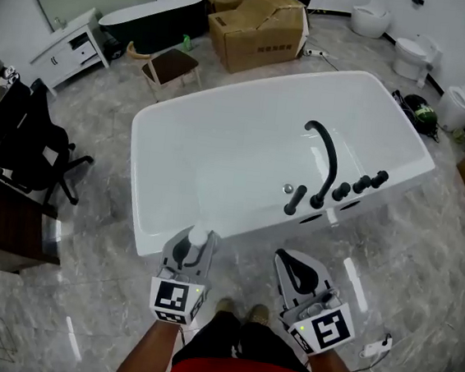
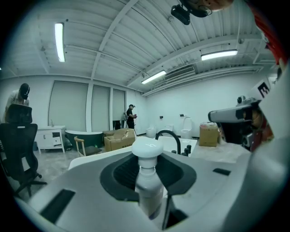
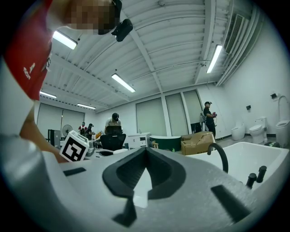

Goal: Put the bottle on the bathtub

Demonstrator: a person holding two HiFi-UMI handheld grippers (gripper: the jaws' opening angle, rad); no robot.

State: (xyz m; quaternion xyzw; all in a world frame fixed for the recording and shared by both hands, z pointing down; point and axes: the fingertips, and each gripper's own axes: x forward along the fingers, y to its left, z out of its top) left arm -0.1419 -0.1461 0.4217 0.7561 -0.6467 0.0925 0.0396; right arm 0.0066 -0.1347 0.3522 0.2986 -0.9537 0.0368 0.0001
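Note:
A white bottle (image 2: 147, 181) with a round white cap (image 1: 198, 236) stands upright between the jaws of my left gripper (image 1: 190, 251), which is shut on it. The left gripper hovers just short of the near rim of the white bathtub (image 1: 191, 127). The tub carries a black curved faucet (image 1: 325, 154) and black knobs on its right rim; the faucet (image 2: 168, 136) shows behind the bottle. My right gripper (image 1: 299, 271) sits beside the left one, shut with nothing between its jaws (image 3: 144, 174). The bathtub (image 3: 253, 158) lies to its right.
A large cardboard box (image 1: 257, 27), a small wooden stool (image 1: 171, 67) and a dark bathtub (image 1: 155, 20) stand beyond the tub. A black office chair (image 1: 26, 143) and desk are at the left. Toilets (image 1: 411, 55) line the back right. A power strip (image 1: 376, 347) lies on the floor.

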